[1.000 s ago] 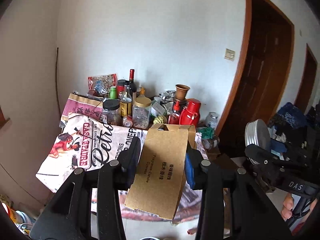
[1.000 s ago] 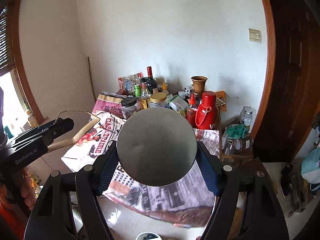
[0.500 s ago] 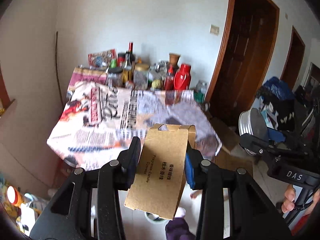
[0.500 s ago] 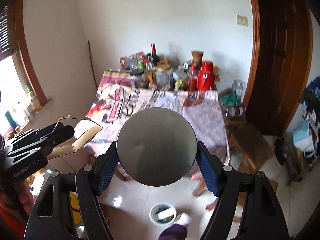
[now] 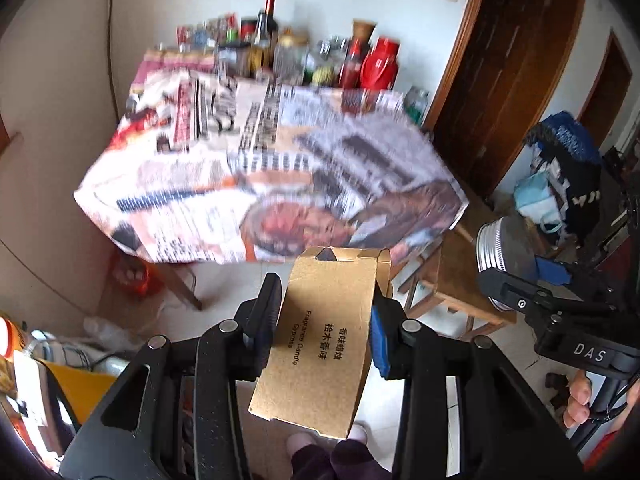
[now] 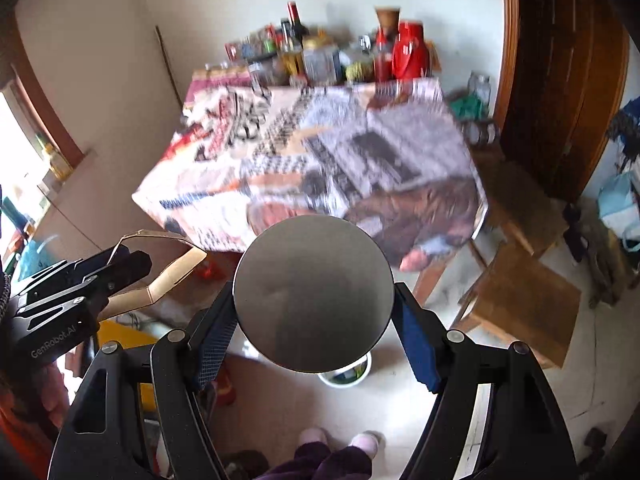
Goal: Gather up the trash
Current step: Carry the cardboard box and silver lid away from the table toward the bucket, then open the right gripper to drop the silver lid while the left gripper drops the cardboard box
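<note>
Two pieces of trash are in our grasp at once. Our left gripper (image 5: 326, 330) is clenched on a flattened brown cardboard carton (image 5: 324, 344) printed "Fragrance Candle Cypress"; its fingers press the carton's two long sides, and the carton stands tilted, open flap end up. From the right wrist view the same carton (image 6: 160, 276) shows as a squashed open ring of card at the left edge, held by the left gripper (image 6: 116, 270).

Our right gripper (image 6: 316, 320) is clamped on a round metal tin (image 6: 312, 294), the blue pads (image 6: 416, 346) pressing its rim on either side, its flat grey face turned to the camera. In the left wrist view the tin (image 5: 504, 246) appears side-on at the right, with a threaded silver rim.

Both items are held in the air above the tiled floor, in front of a table (image 5: 272, 168) draped in a printed newspaper-style cloth. Bottles, jars and a red thermos (image 6: 408, 56) crowd its far edge, all blurred. Beneath the tin, partly hidden by it, a small white bin (image 6: 346, 374) stands on the floor with something green inside. Just beyond the bin sits a low wooden stool (image 6: 520, 304). Our slippered feet (image 6: 340, 440) show at the bottom.
</note>
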A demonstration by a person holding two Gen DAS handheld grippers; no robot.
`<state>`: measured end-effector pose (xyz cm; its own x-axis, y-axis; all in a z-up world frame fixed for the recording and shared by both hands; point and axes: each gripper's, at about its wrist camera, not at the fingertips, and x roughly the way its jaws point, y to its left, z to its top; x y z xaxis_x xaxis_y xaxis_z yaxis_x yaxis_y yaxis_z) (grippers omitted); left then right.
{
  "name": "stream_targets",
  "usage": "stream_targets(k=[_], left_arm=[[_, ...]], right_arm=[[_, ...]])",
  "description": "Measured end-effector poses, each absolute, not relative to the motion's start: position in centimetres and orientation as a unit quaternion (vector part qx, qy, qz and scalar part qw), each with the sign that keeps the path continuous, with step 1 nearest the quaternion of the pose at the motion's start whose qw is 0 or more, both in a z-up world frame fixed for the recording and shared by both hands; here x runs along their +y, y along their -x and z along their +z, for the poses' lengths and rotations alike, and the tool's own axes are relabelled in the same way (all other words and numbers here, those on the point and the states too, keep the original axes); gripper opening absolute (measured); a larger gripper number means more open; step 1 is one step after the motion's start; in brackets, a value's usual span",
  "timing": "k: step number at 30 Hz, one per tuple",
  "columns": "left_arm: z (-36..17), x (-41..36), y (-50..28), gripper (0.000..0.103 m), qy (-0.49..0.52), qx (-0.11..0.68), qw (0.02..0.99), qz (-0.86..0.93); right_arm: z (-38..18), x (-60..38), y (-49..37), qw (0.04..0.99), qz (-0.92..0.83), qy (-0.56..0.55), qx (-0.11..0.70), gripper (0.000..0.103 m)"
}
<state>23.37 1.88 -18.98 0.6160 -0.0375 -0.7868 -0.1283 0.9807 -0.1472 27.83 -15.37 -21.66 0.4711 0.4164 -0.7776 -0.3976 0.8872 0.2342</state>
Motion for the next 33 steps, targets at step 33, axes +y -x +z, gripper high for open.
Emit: stream_targets(k=[33], left_arm=[[-65.8, 4.3, -27.4, 0.039, 0.172, 0.631, 0.754, 0.071]], right_arm=[[-63.4, -8.4, -35.1, 0.73, 0.274, 0.009, 0.626, 0.073]])
